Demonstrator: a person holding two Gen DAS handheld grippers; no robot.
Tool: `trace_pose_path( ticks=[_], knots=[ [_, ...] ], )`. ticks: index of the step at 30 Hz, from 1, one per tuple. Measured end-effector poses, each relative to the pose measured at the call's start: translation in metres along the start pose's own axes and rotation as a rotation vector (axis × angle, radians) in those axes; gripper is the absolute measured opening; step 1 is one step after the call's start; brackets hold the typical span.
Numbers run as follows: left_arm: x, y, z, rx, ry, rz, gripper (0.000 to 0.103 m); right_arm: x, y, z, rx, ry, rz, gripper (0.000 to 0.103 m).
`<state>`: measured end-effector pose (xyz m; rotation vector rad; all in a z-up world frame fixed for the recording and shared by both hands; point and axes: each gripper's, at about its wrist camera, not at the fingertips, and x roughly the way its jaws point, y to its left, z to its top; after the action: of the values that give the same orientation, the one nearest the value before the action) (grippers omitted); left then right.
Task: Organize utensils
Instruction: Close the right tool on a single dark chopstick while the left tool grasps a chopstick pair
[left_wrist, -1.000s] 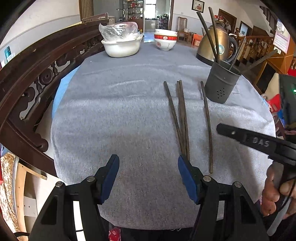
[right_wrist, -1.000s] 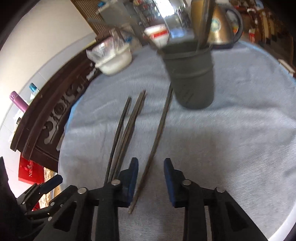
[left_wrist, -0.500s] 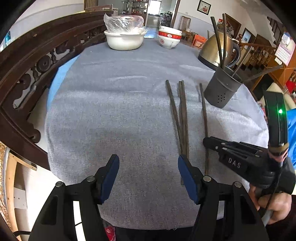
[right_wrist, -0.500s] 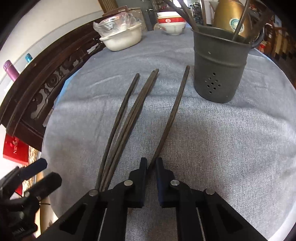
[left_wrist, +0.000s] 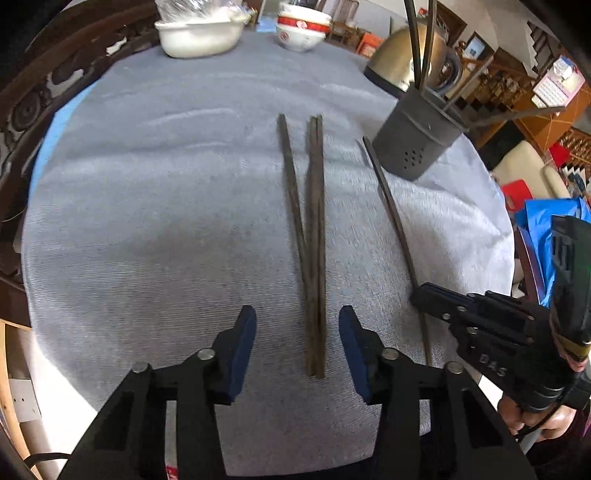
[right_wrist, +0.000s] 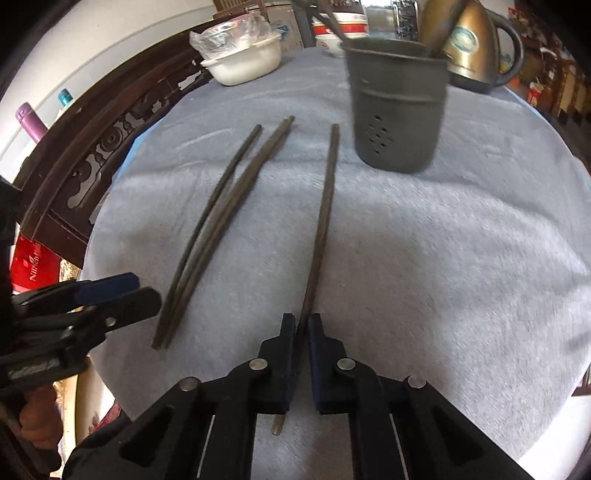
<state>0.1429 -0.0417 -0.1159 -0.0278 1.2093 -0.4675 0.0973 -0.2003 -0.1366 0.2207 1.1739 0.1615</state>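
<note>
Several dark chopsticks lie on the grey table cloth (left_wrist: 147, 221). Three chopsticks (left_wrist: 314, 240) lie together; their near ends sit between the fingers of my open left gripper (left_wrist: 297, 328). A single chopstick (right_wrist: 325, 206) lies to their right. My right gripper (right_wrist: 301, 328) is shut on its near end; it also shows in the left wrist view (left_wrist: 424, 295). A dark grey perforated holder (right_wrist: 397, 122) with several chopsticks in it stands beyond, also seen in the left wrist view (left_wrist: 417, 136).
A brass kettle (right_wrist: 476, 48) stands behind the holder. A white basin with a plastic bag (left_wrist: 199, 33) and a red-and-white bowl (left_wrist: 301, 29) stand at the far edge. A carved dark wooden chair back (right_wrist: 103, 147) curves along the table's left side.
My right gripper closed on the single chopstick's near end. My left gripper moved forward and right, so the three chopsticks' ends now lie between its open fingers.
</note>
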Motion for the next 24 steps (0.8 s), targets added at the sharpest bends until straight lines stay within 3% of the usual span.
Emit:
trace_pose_path(
  ticks=[5, 9, 12, 24],
  knots=[
    [0.009, -0.009, 0.006, 0.014, 0.007, 0.0, 0.046, -0.002, -0.009, -0.003, 0.033, -0.005, 0.035, 0.009],
    [0.019, -0.013, 0.007, 0.015, 0.047, -0.039, 0.02, -0.001, -0.009, -0.003, 0.038, -0.009, 0.045, 0.009],
    [0.023, -0.016, 0.008, 0.031, 0.028, -0.019, 0.011, -0.002, -0.013, -0.004, 0.058, -0.016, 0.069, 0.009],
    [0.007, -0.004, -0.015, 0.009, 0.037, -0.099, 0.01, -0.003, -0.014, -0.007, 0.065, -0.025, 0.085, 0.009]
  ],
)
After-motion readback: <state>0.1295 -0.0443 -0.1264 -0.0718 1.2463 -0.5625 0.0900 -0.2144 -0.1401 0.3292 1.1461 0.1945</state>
